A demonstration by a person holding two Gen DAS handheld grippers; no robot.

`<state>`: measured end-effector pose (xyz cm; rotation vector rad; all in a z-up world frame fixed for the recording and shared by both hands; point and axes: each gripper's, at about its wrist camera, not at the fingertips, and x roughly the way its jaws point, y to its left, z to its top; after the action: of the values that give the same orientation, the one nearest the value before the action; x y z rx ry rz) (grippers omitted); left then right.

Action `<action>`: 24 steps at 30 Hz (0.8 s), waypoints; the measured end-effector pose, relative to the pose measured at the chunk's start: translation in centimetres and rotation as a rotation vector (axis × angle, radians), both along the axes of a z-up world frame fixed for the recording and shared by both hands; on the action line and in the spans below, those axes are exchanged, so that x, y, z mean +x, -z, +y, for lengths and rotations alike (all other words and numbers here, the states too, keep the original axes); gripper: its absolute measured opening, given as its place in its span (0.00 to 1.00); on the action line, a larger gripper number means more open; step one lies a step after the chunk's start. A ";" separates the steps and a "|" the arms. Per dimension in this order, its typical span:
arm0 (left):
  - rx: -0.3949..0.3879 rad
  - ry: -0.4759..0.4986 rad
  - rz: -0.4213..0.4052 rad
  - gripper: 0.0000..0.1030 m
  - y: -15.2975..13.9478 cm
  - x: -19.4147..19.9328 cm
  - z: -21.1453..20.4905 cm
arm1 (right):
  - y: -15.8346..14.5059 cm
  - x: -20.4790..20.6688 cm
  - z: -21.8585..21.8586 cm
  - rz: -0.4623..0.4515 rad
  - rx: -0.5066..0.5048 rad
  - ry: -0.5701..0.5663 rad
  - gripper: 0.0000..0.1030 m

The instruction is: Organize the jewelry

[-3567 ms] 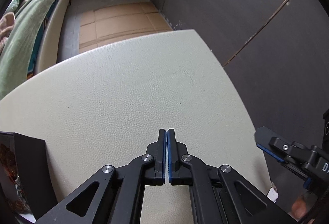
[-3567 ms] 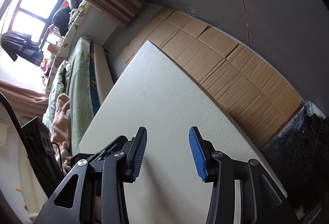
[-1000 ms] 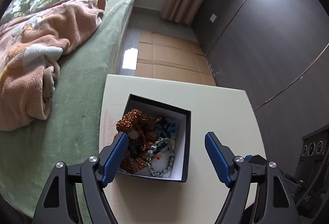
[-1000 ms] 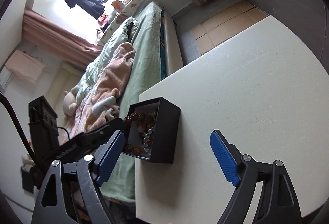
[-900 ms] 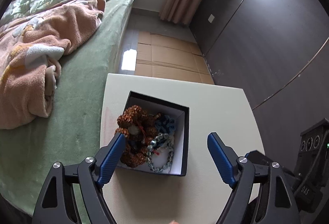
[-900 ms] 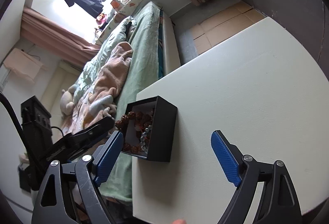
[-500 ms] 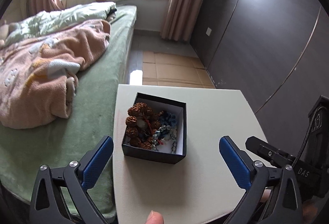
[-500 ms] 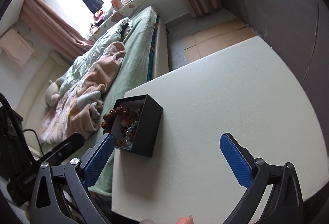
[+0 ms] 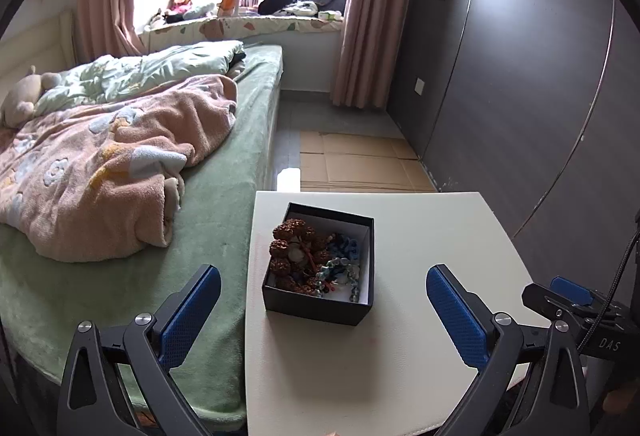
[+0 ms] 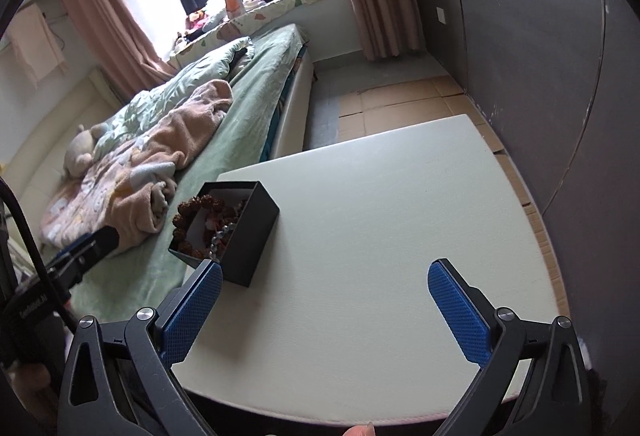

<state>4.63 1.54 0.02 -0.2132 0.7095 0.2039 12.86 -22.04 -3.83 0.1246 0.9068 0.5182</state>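
Observation:
A black open box (image 9: pixel 320 302) with a white inside stands on the white table (image 9: pixel 432 236), near its left edge. It holds brown bead bracelets (image 9: pixel 290 250), a blue one (image 9: pixel 346 246) and a pale grey-green one (image 9: pixel 338 272). The box also shows in the right wrist view (image 10: pixel 250 236). My left gripper (image 9: pixel 322 310) is wide open and empty, held above the table's near edge, short of the box. My right gripper (image 10: pixel 326 310) is wide open and empty over the table's near right part; it also shows in the left wrist view (image 9: pixel 570 296).
A bed (image 9: pixel 224 196) with a green sheet and a pink blanket (image 9: pixel 108 164) runs along the table's left side. A dark wardrobe wall (image 9: pixel 520 96) stands to the right. Cardboard sheets (image 9: pixel 360 164) lie on the floor beyond the table.
Both grippers have pulled back and risen, so the box looks smaller and farther. Both have opened wider; the left was shut 3.6 s ago.

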 end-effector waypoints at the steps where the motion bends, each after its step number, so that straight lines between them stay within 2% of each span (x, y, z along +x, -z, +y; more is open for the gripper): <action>1: -0.002 0.002 -0.002 1.00 0.0 0.0 -0.1 | -0.1 -0.1 -0.3 -0.001 -0.002 0.002 1.00; 13: 0.017 0.021 -0.034 1.00 -0.7 -0.8 -1.6 | -2.2 -1.8 -2.7 -0.060 -0.005 -0.001 1.00; 24: 0.030 0.027 -0.050 1.00 -1.0 -1.4 -1.8 | -2.9 -2.3 -2.2 -0.080 0.009 -0.010 1.00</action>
<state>3.20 -0.25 0.98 -0.1795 0.6585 0.1828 10.54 -24.23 -0.90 0.1073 0.8278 0.5328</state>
